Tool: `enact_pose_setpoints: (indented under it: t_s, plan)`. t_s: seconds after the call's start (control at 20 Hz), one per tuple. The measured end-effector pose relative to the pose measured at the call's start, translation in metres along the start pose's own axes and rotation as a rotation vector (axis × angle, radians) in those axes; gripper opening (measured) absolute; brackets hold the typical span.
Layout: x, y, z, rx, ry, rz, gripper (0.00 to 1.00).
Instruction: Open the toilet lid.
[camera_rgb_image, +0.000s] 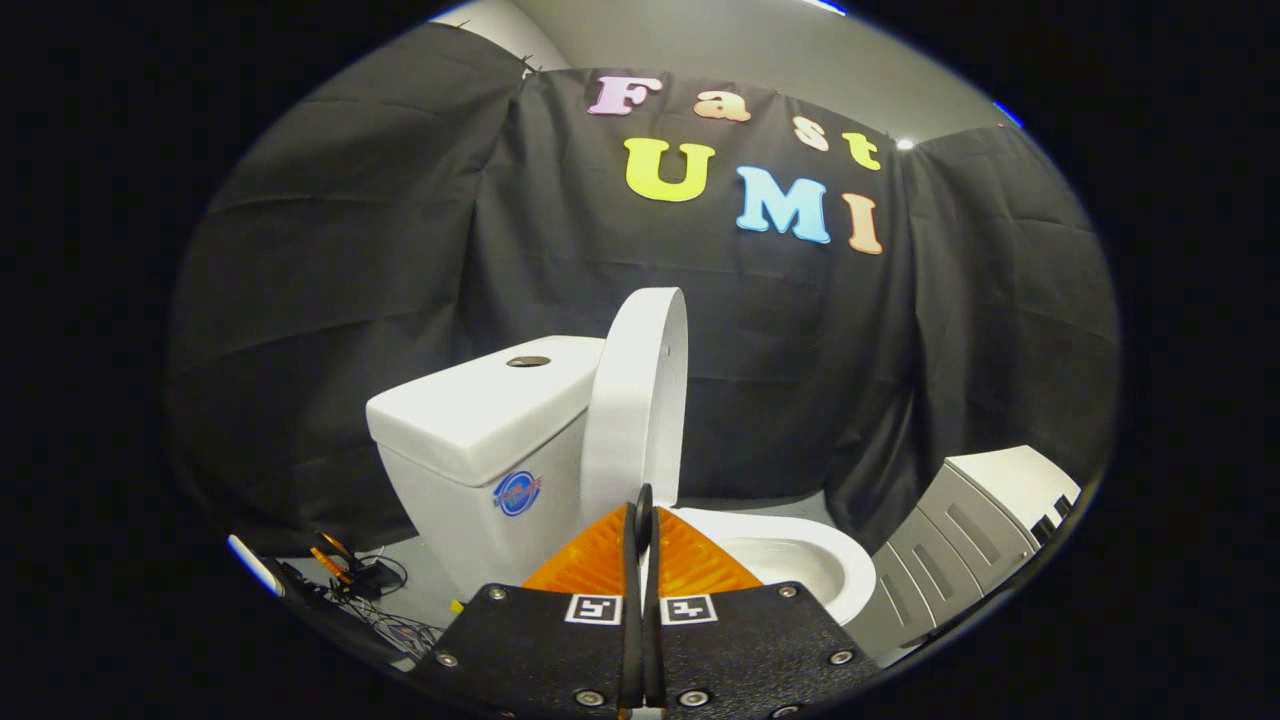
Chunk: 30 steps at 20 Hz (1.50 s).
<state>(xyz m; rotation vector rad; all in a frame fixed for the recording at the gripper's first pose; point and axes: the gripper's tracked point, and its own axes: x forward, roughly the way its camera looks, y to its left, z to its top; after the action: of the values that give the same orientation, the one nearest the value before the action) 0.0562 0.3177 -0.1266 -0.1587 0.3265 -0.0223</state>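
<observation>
A white toilet stands ahead of me. Its lid (640, 395) is raised upright and leans back toward the tank (480, 420), which has a round flush button on top. The open bowl (800, 560) lies to the right of the lid, just beyond my fingers. My gripper (643, 500) is shut, its two fingers pressed together with nothing between them. The fingertips sit right in front of the lid's lower edge; whether they touch it I cannot tell.
A grey cabinet with drawers (970, 530) stands to the right of the bowl. Cables and small tools (350, 580) lie on the floor left of the tank. Black cloth walls close the booth behind.
</observation>
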Motion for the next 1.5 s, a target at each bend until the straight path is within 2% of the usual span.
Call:
enact_pose_setpoints:
  t_s: [0.3, 0.5, 0.85, 1.05, 1.15, 1.25, 1.4, 1.5]
  plan:
    - [0.004, 0.033, 0.005, -0.027, -0.002, 0.050, 0.00]
    - [0.004, 0.035, 0.005, -0.041, -0.016, 0.034, 0.00]
    - [0.003, 0.031, 0.007, 0.078, -0.015, 0.090, 0.02]
    - [-0.012, 0.040, 0.021, 0.132, -0.048, 0.195, 0.18]
    - [-0.024, 0.032, 0.034, 0.170, -0.081, 0.202, 0.30]
    - [-0.039, 0.015, 0.050, 0.205, -0.124, 0.195, 0.50]
    - [-0.062, -0.019, 0.078, 0.274, -0.197, 0.197, 0.94]
    - [-0.074, -0.050, 0.097, 0.285, -0.240, 0.176, 0.95]
